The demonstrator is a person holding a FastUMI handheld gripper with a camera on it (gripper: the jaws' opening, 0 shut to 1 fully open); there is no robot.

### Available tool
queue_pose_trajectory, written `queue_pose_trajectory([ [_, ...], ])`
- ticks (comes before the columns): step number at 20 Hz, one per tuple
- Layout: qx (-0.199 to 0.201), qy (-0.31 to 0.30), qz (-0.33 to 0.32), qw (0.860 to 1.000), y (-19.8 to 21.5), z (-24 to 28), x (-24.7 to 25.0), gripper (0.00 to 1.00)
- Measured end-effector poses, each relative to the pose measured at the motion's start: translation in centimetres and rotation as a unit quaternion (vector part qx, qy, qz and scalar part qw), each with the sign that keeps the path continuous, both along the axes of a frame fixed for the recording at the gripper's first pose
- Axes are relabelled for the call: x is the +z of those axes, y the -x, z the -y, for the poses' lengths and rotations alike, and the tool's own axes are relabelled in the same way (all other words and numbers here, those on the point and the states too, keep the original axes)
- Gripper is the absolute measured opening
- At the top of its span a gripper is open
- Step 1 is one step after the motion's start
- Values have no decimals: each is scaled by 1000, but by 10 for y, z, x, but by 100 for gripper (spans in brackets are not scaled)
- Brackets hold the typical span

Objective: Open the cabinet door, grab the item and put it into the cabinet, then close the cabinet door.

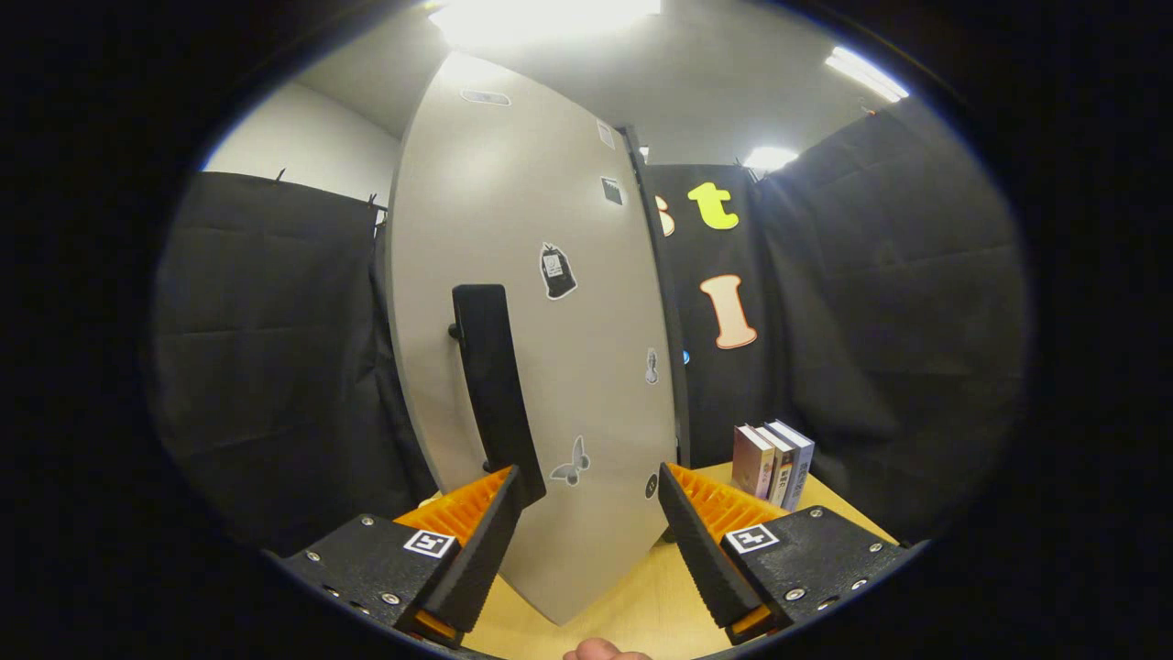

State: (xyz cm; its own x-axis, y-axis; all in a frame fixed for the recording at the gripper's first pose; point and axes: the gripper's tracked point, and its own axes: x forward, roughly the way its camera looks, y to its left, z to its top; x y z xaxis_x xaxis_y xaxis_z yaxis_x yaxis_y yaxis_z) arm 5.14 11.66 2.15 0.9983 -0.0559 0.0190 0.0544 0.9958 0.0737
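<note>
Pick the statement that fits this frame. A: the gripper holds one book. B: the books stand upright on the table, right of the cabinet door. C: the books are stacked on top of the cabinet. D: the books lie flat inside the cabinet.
B: the books stand upright on the table, right of the cabinet door, while the gripper is open with the door's handle just ahead of its fingers.

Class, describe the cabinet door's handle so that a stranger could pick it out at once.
Find the tall grey cabinet door standing on the wooden table. The handle is the long black upright bar, just beyond the open gripper; unlike the small flat stickers, it stands proud.
</note>
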Motion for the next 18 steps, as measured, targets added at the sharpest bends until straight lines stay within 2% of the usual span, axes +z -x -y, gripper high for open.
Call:
queue_pose_trajectory([
  [8, 10, 20, -5, 1000, -19, -48, -15, 92],
  [18, 8, 35, -12, 999, -29, -63, -14, 92],
])
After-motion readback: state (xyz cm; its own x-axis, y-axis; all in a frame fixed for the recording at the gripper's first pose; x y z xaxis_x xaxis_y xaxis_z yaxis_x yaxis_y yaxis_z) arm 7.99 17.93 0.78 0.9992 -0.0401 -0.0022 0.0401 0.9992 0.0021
